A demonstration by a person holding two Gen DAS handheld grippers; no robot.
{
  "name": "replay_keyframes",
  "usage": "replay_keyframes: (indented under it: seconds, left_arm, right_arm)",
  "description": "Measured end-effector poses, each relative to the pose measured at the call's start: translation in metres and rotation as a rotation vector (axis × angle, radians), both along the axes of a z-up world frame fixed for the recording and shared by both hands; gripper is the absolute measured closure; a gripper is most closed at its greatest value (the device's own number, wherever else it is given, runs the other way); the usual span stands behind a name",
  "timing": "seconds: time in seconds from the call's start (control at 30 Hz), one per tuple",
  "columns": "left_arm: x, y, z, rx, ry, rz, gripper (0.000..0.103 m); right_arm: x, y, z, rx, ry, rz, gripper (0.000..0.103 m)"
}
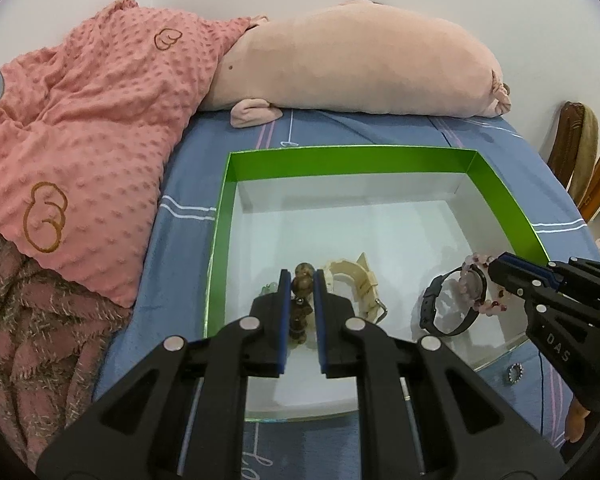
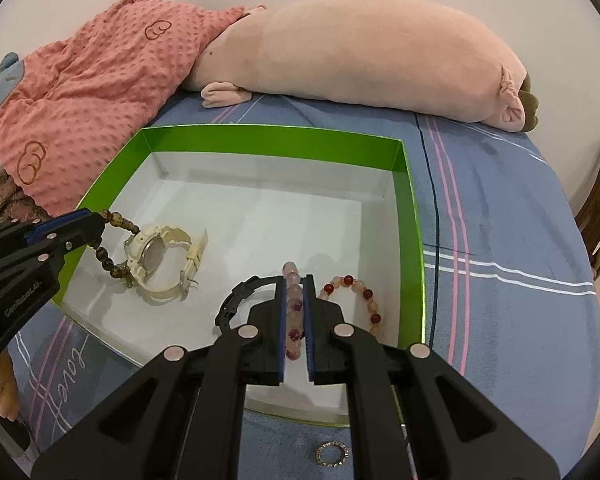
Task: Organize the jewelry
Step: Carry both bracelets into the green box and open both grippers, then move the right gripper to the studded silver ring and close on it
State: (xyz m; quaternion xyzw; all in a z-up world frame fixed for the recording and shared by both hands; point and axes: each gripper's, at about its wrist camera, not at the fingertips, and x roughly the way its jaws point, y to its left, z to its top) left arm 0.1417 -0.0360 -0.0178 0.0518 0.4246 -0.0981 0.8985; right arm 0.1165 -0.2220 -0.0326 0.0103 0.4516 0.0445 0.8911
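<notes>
A green-walled box (image 1: 348, 158) (image 2: 412, 216) with a white floor lies on the blue bed. My left gripper (image 1: 302, 276) (image 2: 96, 222) is shut on a brown bead bracelet (image 1: 303, 280) (image 2: 112, 258), which hangs over the box's left part beside a cream watch (image 1: 356, 280) (image 2: 160, 256). My right gripper (image 2: 294, 278) (image 1: 496, 266) is shut on a pink bead bracelet (image 2: 294, 312) (image 1: 474, 276) above a black watch (image 1: 452, 304) (image 2: 236, 300) lying in the box. A pink and red bead bracelet (image 2: 360, 292) rests on the box floor at the right.
A small sparkly ring (image 1: 515, 373) (image 2: 332, 455) lies on the blue sheet (image 2: 500, 240) outside the box's near edge. A pink dotted blanket (image 1: 80, 140) and a long pink plush (image 1: 360, 64) lie along the wall behind. A hand (image 2: 4, 392) holds the left gripper's handle.
</notes>
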Motion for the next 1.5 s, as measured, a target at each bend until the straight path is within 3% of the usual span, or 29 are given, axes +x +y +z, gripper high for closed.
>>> replay_keyframes:
  seconds: [0.07,0.17,0.23,0.27,0.3,0.33,0.53,0.6,0.77,0.83,0.97,1.07,1.27,1.5]
  left_arm:
    - [0.001,0.001,-0.001,-0.004,0.005,0.003,0.092]
    - [0.001,0.001,-0.001,-0.009,0.006,0.003,0.092]
    - [-0.001,0.0,0.001,-0.007,-0.005,-0.001,0.087]
    - [-0.003,-0.001,0.004,-0.008,-0.017,-0.003,0.079]
    - [-0.006,-0.002,0.008,-0.008,-0.032,-0.004,0.069]
    - [-0.01,-0.002,0.013,-0.005,-0.054,-0.002,0.066]
    - [-0.065,-0.001,0.045,-0.003,-0.085,0.028,0.059]
    - [-0.102,0.002,0.045,-0.048,-0.095,0.007,0.05]
    - [-0.155,-0.001,0.022,-0.05,-0.129,0.031,0.05]
    - [-0.162,-0.008,0.005,-0.049,-0.086,0.026,0.05]
    - [-0.164,-0.019,-0.015,-0.045,-0.036,-0.006,0.05]
    - [-0.162,-0.024,-0.022,-0.04,-0.018,-0.018,0.05]
    - [-0.157,-0.025,-0.027,-0.022,-0.017,-0.009,0.05]
    - [-0.149,-0.024,-0.03,-0.007,-0.047,0.02,0.05]
  right_arm:
    - [0.001,0.0,-0.001,0.0,0.006,0.001,0.093]
    - [0.001,-0.001,-0.001,0.006,0.007,-0.001,0.075]
    - [0.0,-0.001,0.0,0.003,-0.004,-0.006,0.065]
    - [-0.001,-0.001,0.001,0.005,-0.013,-0.008,0.061]
    - [-0.002,-0.001,0.003,0.011,-0.022,-0.008,0.06]
    - [-0.003,-0.002,0.005,0.015,-0.028,-0.009,0.06]
    - [-0.016,-0.005,0.026,0.051,-0.112,-0.017,0.06]
    - [-0.02,-0.006,0.031,0.077,-0.116,-0.02,0.06]
    - [-0.041,-0.002,0.044,0.147,-0.072,0.029,0.06]
    - [-0.06,0.0,0.047,0.155,-0.058,0.071,0.06]
    - [-0.107,0.014,0.043,0.012,-0.058,0.145,0.06]
    - [-0.124,0.013,0.033,-0.051,-0.045,0.126,0.06]
    - [-0.116,-0.011,0.005,-0.007,0.02,0.055,0.06]
    - [-0.11,-0.028,-0.008,0.094,-0.003,0.044,0.06]
